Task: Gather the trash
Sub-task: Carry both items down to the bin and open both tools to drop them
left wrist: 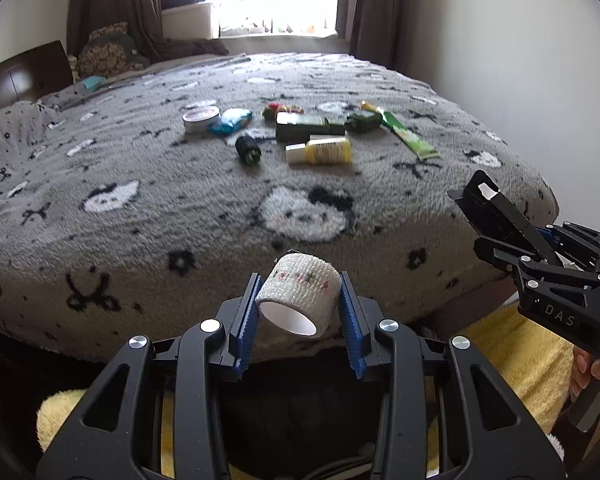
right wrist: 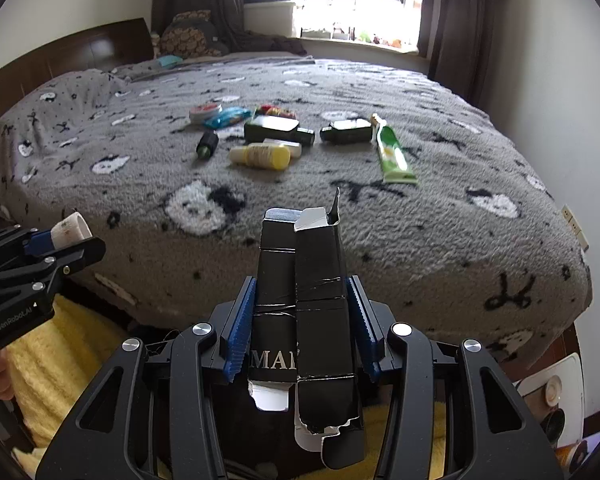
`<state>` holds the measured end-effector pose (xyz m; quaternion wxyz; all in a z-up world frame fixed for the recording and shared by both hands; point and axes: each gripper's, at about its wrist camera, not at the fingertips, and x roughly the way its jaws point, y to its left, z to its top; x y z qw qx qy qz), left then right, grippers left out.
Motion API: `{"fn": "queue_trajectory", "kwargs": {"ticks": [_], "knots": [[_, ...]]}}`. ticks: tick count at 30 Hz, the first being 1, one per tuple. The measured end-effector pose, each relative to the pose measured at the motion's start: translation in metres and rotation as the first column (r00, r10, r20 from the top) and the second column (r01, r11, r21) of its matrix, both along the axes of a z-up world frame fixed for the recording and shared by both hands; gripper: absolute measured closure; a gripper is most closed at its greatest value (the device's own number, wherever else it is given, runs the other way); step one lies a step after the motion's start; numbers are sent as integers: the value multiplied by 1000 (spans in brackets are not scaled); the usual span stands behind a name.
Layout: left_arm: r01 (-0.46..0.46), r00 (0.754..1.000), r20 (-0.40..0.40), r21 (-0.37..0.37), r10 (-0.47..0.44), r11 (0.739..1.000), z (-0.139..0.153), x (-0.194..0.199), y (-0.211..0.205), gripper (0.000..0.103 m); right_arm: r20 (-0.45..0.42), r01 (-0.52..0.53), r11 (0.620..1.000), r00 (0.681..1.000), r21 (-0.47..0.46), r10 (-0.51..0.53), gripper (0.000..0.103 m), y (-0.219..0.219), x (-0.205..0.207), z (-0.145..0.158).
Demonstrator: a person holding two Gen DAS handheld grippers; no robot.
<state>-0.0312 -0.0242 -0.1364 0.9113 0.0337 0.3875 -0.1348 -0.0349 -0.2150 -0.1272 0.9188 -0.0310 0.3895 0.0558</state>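
My left gripper (left wrist: 300,292) is shut on a white bandage roll (left wrist: 300,296), held off the near edge of the bed; it also shows in the right wrist view (right wrist: 70,232). My right gripper (right wrist: 302,292) is shut on a torn black cardboard box (right wrist: 304,304), seen in the left wrist view at right (left wrist: 496,212). On the grey bed (left wrist: 160,220) lie a yellow bottle (left wrist: 320,152), a green tube (left wrist: 410,134), a dark green box (left wrist: 302,126), a small dark bottle (left wrist: 247,150), a round tin (left wrist: 201,118) and a blue packet (left wrist: 231,121).
A yellow towel (right wrist: 56,348) lies below both grippers in front of the bed. A wooden headboard (right wrist: 80,48) and pillows stand at the far left. A window with curtains is beyond the bed. A white tray with cups (right wrist: 556,392) sits at lower right.
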Motion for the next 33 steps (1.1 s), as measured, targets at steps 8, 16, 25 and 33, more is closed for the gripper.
{"fn": "queue_trajectory", "kwargs": {"ticks": [8, 16, 25, 33], "knots": [[29, 981, -191, 24, -24, 999, -71, 0, -3, 68, -165, -37, 999, 986, 13, 38, 57, 14, 3, -61], [76, 933, -355, 23, -63, 997, -130, 1, -4, 68, -326, -37, 998, 944, 58, 54, 57, 16, 7, -114], [134, 829, -546, -12, -119, 991, -192, 17, -13, 68, -507, 7, 983, 857, 183, 88, 57, 17, 18, -170], [155, 798, -589, -4, -128, 988, -211, 25, -19, 63, -554, 9, 978, 825, 209, 111, 56, 26, 33, -191]]}}
